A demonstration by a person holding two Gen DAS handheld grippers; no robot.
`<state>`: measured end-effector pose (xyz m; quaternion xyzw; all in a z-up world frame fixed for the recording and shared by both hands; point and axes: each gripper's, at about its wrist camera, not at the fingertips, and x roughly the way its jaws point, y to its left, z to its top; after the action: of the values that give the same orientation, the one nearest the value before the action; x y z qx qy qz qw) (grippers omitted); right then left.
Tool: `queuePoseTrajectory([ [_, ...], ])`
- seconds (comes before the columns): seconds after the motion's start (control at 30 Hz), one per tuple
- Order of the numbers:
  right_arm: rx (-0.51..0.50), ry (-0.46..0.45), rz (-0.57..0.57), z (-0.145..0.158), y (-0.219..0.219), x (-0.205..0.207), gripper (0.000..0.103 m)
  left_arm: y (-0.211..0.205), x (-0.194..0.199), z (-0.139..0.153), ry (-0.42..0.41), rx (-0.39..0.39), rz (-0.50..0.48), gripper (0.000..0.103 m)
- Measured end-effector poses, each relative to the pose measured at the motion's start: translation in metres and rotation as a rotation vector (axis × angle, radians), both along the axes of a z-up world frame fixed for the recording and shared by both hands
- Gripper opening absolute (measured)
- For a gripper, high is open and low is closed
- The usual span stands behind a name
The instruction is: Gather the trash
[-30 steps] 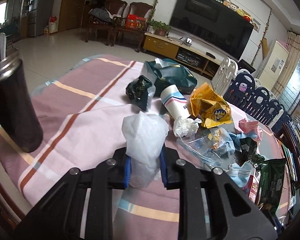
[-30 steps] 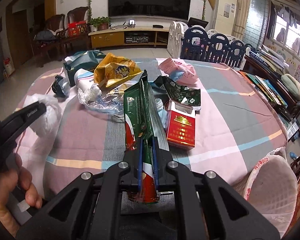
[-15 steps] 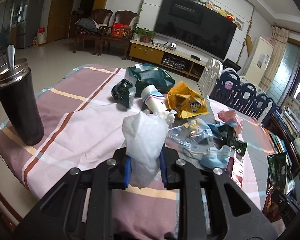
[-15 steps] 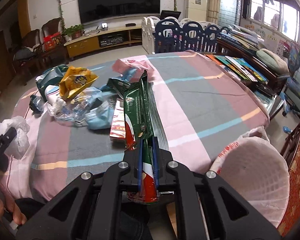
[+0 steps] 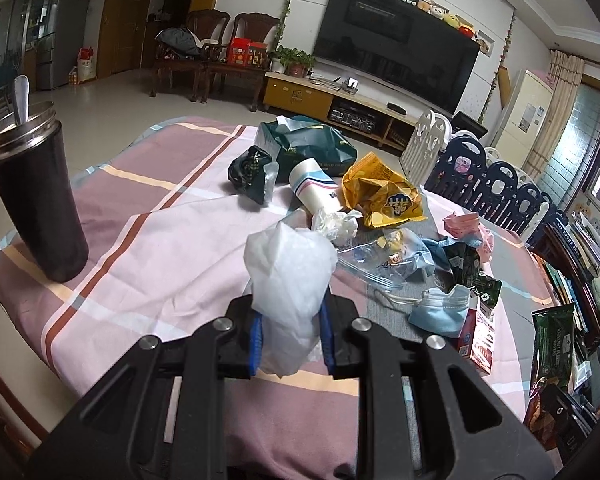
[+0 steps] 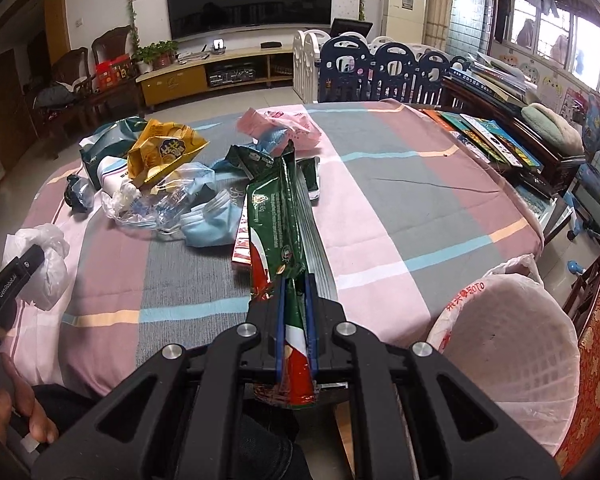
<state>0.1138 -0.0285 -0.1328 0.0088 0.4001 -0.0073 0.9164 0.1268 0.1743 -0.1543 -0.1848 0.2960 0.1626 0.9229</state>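
My left gripper (image 5: pixel 291 334) is shut on a crumpled white plastic bag (image 5: pixel 290 276), held above the near edge of the round table (image 5: pixel 148 248). My right gripper (image 6: pixel 296 320) is shut on a long green and red snack wrapper (image 6: pixel 278 216) that sticks up over the table. A bin lined with a white bag (image 6: pixel 504 336) stands just off the table's right edge, below and right of the right gripper. Trash lies in a heap on the cloth: a yellow snack bag (image 5: pixel 384 196), a paper cup (image 5: pixel 314 192), a blue face mask (image 5: pixel 440 310), a red box (image 5: pixel 476 340).
A tall dark tumbler (image 5: pixel 36 200) with a spoon stands at the table's left edge. A dark green bag (image 5: pixel 308 148) and a pink wrapper (image 6: pixel 280 128) lie at the far side. Books (image 6: pixel 488 136) line a bench on the right. A hand (image 6: pixel 16 424) holds the left gripper's handle.
Both grippers have drawn back from the heap toward the table's near edge, each with its piece of trash. The lined bin has come into the right wrist view and grown larger.
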Motion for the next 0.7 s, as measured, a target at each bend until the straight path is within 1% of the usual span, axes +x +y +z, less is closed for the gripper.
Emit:
queuePoseTrajectory([
  [0.7, -0.005, 0.004, 0.013, -0.0018, 0.0035, -0.0018, 0.010, 0.0013, 0.0012, -0.0010, 0.008, -0.009, 0.005, 0.024],
])
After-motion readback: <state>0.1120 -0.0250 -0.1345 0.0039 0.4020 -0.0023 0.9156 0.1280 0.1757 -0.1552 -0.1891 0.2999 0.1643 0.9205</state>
